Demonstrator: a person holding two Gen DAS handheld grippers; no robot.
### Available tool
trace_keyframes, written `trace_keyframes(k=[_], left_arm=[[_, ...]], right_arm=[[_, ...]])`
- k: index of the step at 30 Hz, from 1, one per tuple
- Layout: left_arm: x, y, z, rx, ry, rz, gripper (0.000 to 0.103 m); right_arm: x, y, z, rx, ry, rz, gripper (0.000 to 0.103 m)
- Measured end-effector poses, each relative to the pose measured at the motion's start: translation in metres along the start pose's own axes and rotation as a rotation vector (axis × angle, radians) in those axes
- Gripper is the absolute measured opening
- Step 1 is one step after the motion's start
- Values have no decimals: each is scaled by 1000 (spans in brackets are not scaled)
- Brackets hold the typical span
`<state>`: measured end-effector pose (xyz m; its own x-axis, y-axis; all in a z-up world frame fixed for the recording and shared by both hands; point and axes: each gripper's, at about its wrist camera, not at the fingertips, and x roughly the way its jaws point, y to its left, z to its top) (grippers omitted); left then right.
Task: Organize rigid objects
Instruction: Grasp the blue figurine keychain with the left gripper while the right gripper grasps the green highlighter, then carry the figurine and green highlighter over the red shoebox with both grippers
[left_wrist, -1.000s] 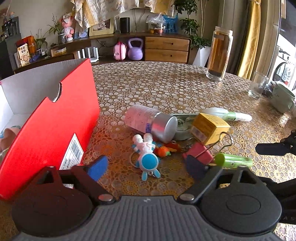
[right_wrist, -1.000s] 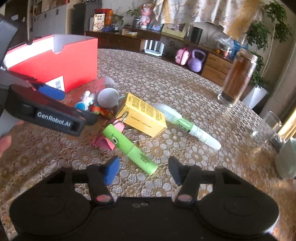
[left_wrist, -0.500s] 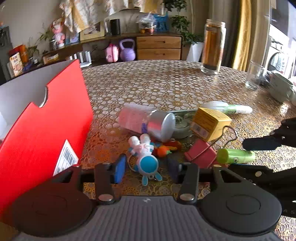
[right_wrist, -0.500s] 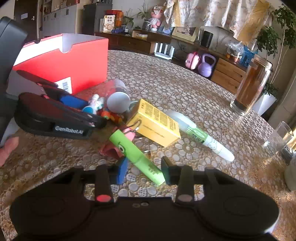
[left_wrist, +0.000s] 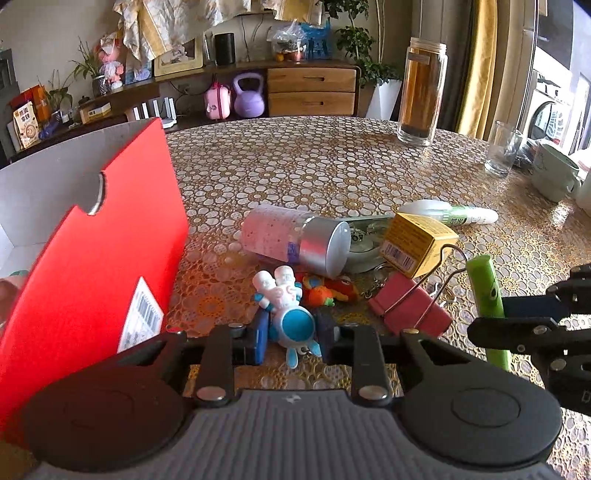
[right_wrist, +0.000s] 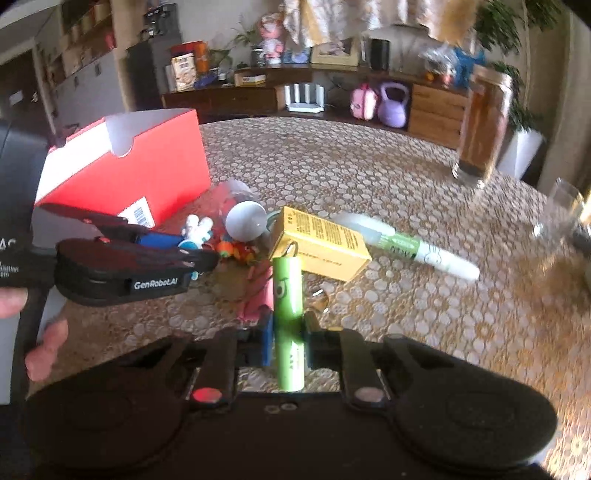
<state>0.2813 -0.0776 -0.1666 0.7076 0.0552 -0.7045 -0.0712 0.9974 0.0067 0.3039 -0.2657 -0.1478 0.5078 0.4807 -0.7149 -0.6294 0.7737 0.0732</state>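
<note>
L gripper (left_wrist: 291, 334) is clamped on the blue-and-white astronaut toy (left_wrist: 290, 314), pads pressing its round blue body on both sides; toy sits at 6 o'clock of the clutter pile, on the patterned table (left_wrist: 332, 166). R gripper (right_wrist: 286, 338) is clamped on the green tube (right_wrist: 288, 310), which pokes out past the fingers toward 12 o'clock, tip over the pink binder clip (left_wrist: 408, 308).

Just beyond the toy, at 12: orange toy (left_wrist: 325, 290), then a pink bottle w/ silver cap (left_wrist: 295, 238) lying on its side. At 1–2 o'clock: yellow carton (left_wrist: 417, 242) tilted, w/ a white-green tube (left_wrist: 448, 214) behind it. Red box (left_wrist: 92, 266) stands open at 9–10 o'clock, just beside the L gripper.

Far side of table: tall glass jar (left_wrist: 421, 88) at 1 o'clock, empty glass (left_wrist: 502, 149) and green mug (left_wrist: 554, 171) at 2.
</note>
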Motion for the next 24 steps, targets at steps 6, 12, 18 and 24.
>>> trace_keyframes(k=[6, 12, 18, 24], left_arm=[[-18, 2, -3, 0, -1, -22, 26], [-49, 8, -1, -13, -22, -67, 26], [-82, 25, 3, -41, -40, -104, 26], [-118, 42, 11, -45, -79, -132, 26]], right_arm=[[-14, 5, -1, 102, -2, -16, 16], [-42, 20, 6, 167, -17, -7, 16], [-71, 44, 15, 203, -26, -26, 16], [-97, 70, 29, 218, -37, -19, 16]])
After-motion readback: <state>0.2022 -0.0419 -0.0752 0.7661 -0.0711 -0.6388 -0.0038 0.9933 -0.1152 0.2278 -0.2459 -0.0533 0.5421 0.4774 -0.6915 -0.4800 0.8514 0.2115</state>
